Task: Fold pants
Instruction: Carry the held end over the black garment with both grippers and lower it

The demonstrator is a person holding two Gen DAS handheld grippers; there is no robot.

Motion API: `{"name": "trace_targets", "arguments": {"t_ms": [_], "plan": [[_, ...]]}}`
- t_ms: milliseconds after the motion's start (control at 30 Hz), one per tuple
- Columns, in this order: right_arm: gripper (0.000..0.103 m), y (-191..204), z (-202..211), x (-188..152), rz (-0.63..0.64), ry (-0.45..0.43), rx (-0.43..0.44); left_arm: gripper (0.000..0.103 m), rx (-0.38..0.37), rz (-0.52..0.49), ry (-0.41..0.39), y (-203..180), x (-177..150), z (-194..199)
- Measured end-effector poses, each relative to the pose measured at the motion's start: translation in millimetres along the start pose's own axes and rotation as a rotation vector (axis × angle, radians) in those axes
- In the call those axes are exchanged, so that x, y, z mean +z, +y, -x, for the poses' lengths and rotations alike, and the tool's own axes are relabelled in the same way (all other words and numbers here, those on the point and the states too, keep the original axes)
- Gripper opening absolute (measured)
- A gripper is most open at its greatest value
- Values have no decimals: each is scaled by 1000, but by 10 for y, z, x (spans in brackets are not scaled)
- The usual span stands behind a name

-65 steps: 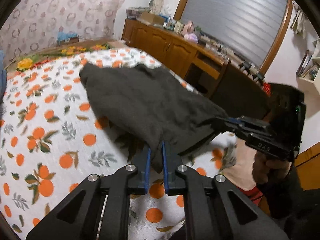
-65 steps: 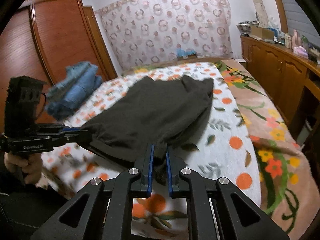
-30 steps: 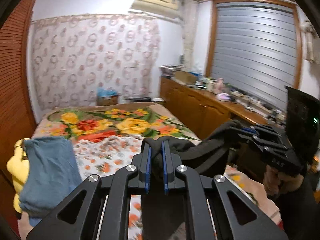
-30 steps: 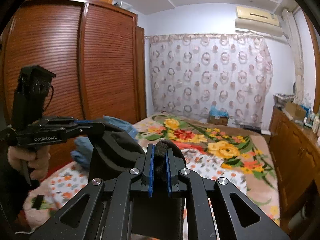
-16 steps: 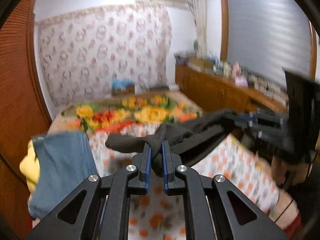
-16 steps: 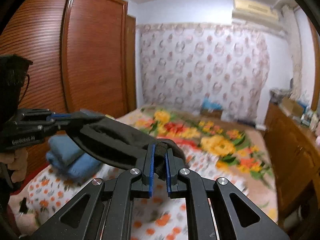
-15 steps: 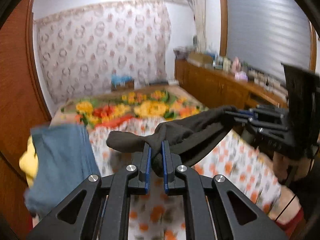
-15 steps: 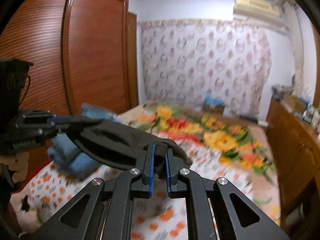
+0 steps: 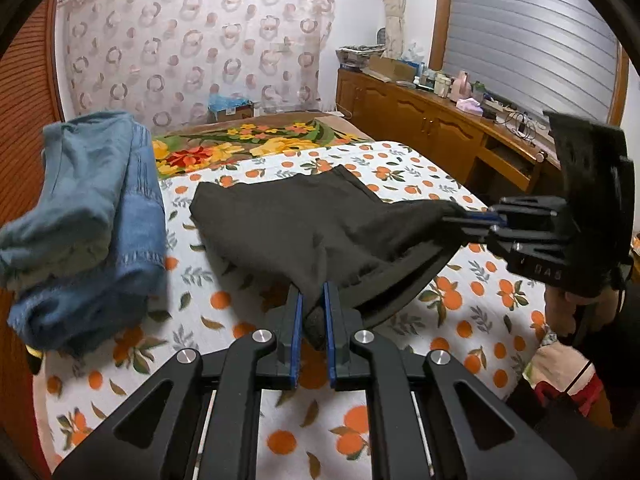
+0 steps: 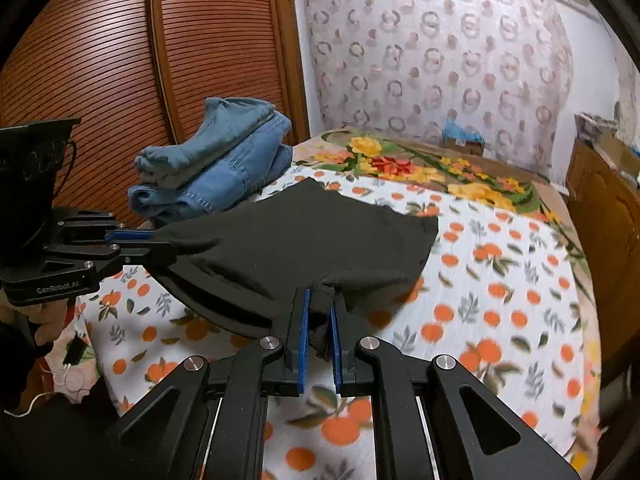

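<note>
Grippers are reaching level over the near bed edge: left gripper (image 9: 311, 312) and right gripper (image 10: 319, 320) are each pinching a near corner of the dark pants (image 9: 304, 220). Folded jeans (image 9: 92, 216) are sitting just left of them on the orange-print bedsheet (image 9: 400, 176). Pants are stretching lengthwise away toward the curtain (image 9: 192, 48), far end lying flat

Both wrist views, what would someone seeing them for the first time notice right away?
First, the dark charcoal pants, spread over the white orange-print bedsheet, with their near edge lifted and pinched at two corners by the left gripper and the right gripper. Next, the heap of blue denim jeans beside the reddish slatted wooden wardrobe, at the left side of the bed.
</note>
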State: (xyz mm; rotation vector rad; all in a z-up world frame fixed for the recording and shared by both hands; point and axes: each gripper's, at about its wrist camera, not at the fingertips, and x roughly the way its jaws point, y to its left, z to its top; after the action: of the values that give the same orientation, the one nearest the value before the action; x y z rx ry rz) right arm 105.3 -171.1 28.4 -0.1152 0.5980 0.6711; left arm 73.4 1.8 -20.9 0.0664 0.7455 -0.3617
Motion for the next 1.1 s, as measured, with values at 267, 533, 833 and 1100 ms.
{"name": "trace_targets", "arguments": {"t_ms": [267,533,833,1100], "plan": [[9,44,18,-251,-52,8,19,11,-30,66,6,72,-230,41],[9,90,64,-459,-99,5,35,11,-46,105,19,29,-491,68],[9,159,129,-594,-95,14,29,11,-13,87,17,-79,-601,144],[9,228,212,-694,-97,22,26,11,5,69,20,-159,-684,211]]}}
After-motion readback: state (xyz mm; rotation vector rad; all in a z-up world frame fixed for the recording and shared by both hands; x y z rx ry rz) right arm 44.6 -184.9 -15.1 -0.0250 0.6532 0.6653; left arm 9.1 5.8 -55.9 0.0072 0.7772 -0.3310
